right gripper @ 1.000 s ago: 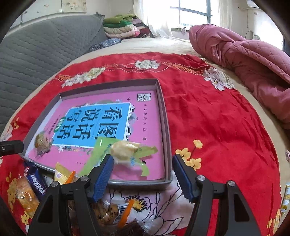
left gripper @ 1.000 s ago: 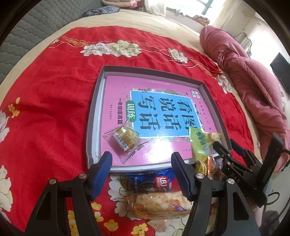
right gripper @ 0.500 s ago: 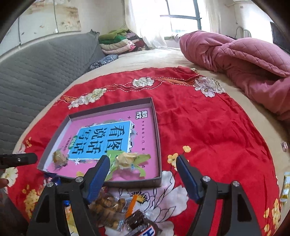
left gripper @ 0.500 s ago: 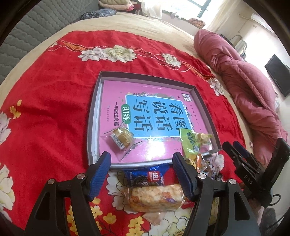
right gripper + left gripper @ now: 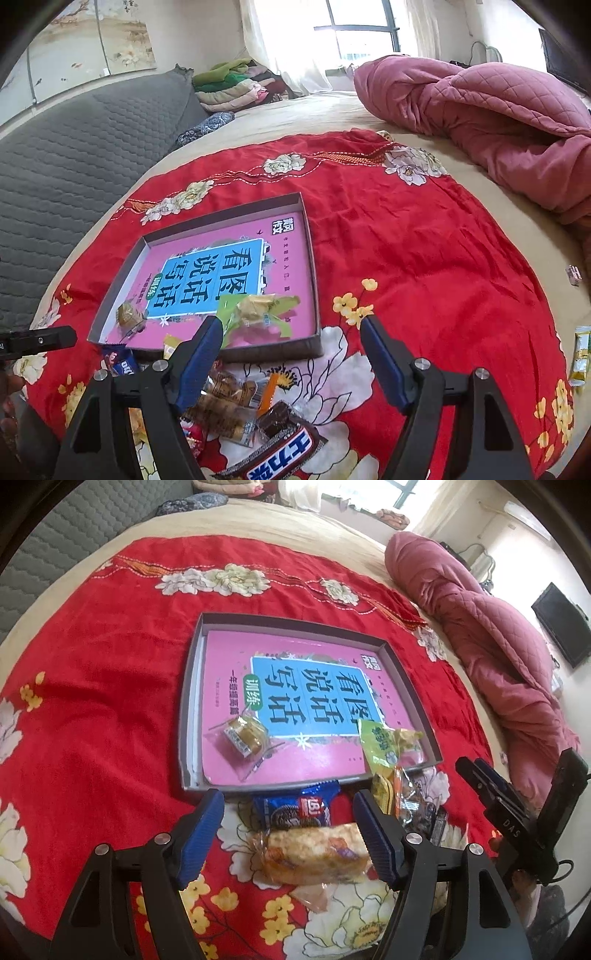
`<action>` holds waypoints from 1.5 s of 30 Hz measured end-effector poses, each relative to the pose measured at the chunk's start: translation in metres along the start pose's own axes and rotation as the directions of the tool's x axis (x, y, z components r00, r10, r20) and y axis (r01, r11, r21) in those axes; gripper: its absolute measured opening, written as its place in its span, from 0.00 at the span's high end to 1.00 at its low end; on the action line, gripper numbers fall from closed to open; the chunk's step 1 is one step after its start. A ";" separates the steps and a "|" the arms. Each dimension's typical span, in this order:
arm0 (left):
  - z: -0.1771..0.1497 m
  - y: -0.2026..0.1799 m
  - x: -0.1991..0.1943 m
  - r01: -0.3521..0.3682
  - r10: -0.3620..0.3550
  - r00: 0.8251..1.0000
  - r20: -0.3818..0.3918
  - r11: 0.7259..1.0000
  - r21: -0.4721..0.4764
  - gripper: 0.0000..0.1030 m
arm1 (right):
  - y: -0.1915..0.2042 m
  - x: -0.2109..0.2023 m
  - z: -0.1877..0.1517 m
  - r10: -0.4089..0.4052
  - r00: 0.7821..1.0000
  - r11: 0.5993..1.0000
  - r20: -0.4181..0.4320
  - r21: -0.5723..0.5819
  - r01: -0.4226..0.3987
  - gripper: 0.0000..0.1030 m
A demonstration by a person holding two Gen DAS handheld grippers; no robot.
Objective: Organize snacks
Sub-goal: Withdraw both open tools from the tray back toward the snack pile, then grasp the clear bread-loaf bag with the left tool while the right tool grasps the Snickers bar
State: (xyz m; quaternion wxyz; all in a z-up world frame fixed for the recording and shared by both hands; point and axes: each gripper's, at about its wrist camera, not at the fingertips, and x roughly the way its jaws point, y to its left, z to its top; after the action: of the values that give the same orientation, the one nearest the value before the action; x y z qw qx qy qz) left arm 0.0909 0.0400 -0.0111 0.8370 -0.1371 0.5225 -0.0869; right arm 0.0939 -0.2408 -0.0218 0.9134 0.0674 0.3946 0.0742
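Observation:
A grey shallow box (image 5: 192,686) with a pink book inside lies on a red flowered cloth; it also shows in the right wrist view (image 5: 310,273). In it lie a small brown clear-wrapped snack (image 5: 245,734) and a green-wrapped snack (image 5: 384,744), the latter seen too in the right wrist view (image 5: 255,310). In front of the box lie a blue cookie pack (image 5: 299,808), a rice-crisp bar (image 5: 314,851) and more wrapped snacks (image 5: 225,402), with a dark chocolate bar (image 5: 280,454). My left gripper (image 5: 290,834) is open above the bar. My right gripper (image 5: 291,354) is open and empty.
A pink quilt (image 5: 480,110) is heaped at the right of the bed. A grey padded headboard (image 5: 74,147) runs along the left. A yellow-green packet (image 5: 580,354) lies at the cloth's right edge. Folded clothes (image 5: 236,85) are stacked at the back.
Both grippers have pulled back and risen from the box, so more of the bed shows. The green snack stays in the box. Both stay open.

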 end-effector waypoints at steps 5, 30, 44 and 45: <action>-0.006 -0.003 0.002 0.018 -0.018 1.000 -0.017 1.000 0.001 0.28 | 0.002 -0.005 -0.005 0.011 1.000 1.000 -0.011 0.001 -0.011 0.26; -0.038 -0.017 0.020 0.055 -0.053 0.992 -0.113 0.998 0.020 0.25 | 0.000 -0.020 -0.029 0.038 0.995 0.998 -0.090 0.045 -0.034 0.17; -0.045 -0.008 0.033 0.096 -0.106 0.986 -0.130 0.992 -0.082 0.25 | 0.012 -0.018 -0.044 0.068 0.986 0.997 -0.154 0.035 -0.063 0.11; -0.046 -0.007 0.033 0.099 -0.111 0.986 -0.128 0.991 -0.091 0.25 | 0.012 -0.018 -0.044 0.070 0.985 0.997 -0.156 0.037 -0.065 0.11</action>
State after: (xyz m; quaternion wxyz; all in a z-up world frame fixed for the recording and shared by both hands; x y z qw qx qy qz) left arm 0.0645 0.0175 -0.0565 0.7882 -0.1936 0.5722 -0.1177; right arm 0.0484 -0.2297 -0.0366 0.8751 0.0891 0.4642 0.1040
